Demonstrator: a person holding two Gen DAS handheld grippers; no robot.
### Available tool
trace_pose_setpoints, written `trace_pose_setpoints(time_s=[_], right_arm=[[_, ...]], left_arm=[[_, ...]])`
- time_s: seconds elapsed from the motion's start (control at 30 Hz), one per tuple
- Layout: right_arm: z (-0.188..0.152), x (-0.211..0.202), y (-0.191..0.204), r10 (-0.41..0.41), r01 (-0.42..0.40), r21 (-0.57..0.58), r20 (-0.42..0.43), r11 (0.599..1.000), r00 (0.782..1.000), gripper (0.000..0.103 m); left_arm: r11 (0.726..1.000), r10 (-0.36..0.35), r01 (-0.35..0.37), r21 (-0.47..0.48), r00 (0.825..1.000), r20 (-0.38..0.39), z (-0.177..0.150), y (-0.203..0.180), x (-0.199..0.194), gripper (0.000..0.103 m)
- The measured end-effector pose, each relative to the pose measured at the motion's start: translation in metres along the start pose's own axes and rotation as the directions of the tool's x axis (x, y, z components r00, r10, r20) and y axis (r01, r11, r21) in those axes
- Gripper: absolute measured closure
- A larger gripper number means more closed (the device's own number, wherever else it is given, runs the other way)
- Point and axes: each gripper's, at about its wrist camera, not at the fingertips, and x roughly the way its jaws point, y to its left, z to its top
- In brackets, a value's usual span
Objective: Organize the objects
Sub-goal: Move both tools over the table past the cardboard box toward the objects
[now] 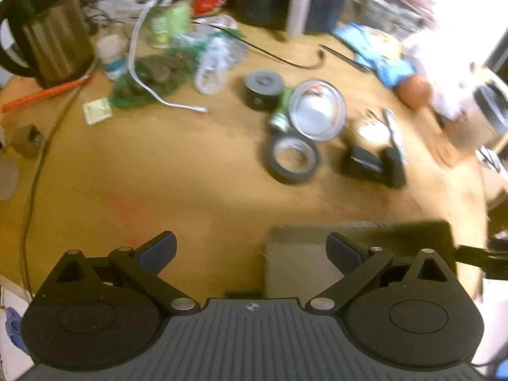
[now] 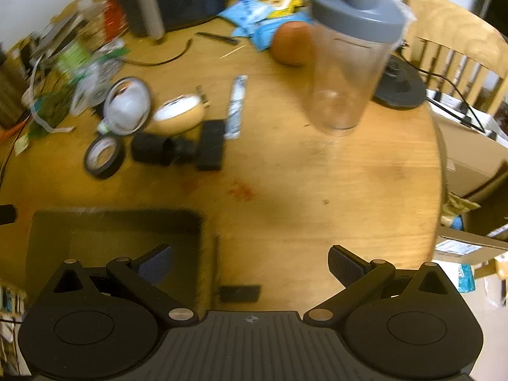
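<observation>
A cluttered round wooden table (image 1: 177,171) shows in both views. My left gripper (image 1: 250,250) is open and empty above the near edge, beside a dark open box (image 1: 317,254). My right gripper (image 2: 250,263) is open and empty, with the same box (image 2: 95,231) at its left. Mid-table lie a black tape roll (image 1: 292,158) (image 2: 103,157), a round metal lid (image 1: 317,109) (image 2: 127,106), black blocks (image 1: 371,165) (image 2: 177,147) and a black round tin (image 1: 263,89). A clear shaker bottle with a grey lid (image 2: 346,63) stands ahead of my right gripper.
A metal kettle (image 1: 50,35), plastic bottles (image 1: 212,63), cables (image 1: 139,57) and a green bag crowd the far left. An orange (image 2: 290,44), blue packets (image 2: 254,19) and a kettle base (image 2: 400,85) sit far right. A wooden chair (image 2: 454,50) stands beyond the table.
</observation>
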Motion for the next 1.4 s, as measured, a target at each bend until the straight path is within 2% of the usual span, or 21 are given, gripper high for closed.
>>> trace_pose_setpoints(time_s=[0.27, 0.87, 1.17, 1.4], right_arm=[[-0.023, -0.002, 0.027, 0.018, -0.021, -0.072, -0.047, 0.997, 0.999, 0.000], [-0.047, -0.004, 0.038, 0.013, -0.029, -0.169, -0.096, 0.985, 0.995, 0.000], [-0.045, -0.007, 0.040, 0.029, -0.040, -0.174, -0.066, 0.984, 0.997, 0.000], [-0.037, -0.007, 0.046, 0.023, -0.032, -0.182, -0.051, 0.983, 0.998, 0.000]], left_arm=[[0.999, 0.034, -0.034, 0.012, 0.998, -0.047, -0.017, -0.021, -0.005, 0.001], [0.998, 0.060, -0.062, -0.030, 0.996, -0.063, -0.056, -0.030, -0.020, 0.001], [0.992, 0.122, -0.119, 0.036, 0.990, -0.070, -0.053, -0.035, -0.023, 0.001], [0.990, 0.135, -0.132, 0.047, 0.989, -0.055, -0.038, -0.030, -0.025, 0.001]])
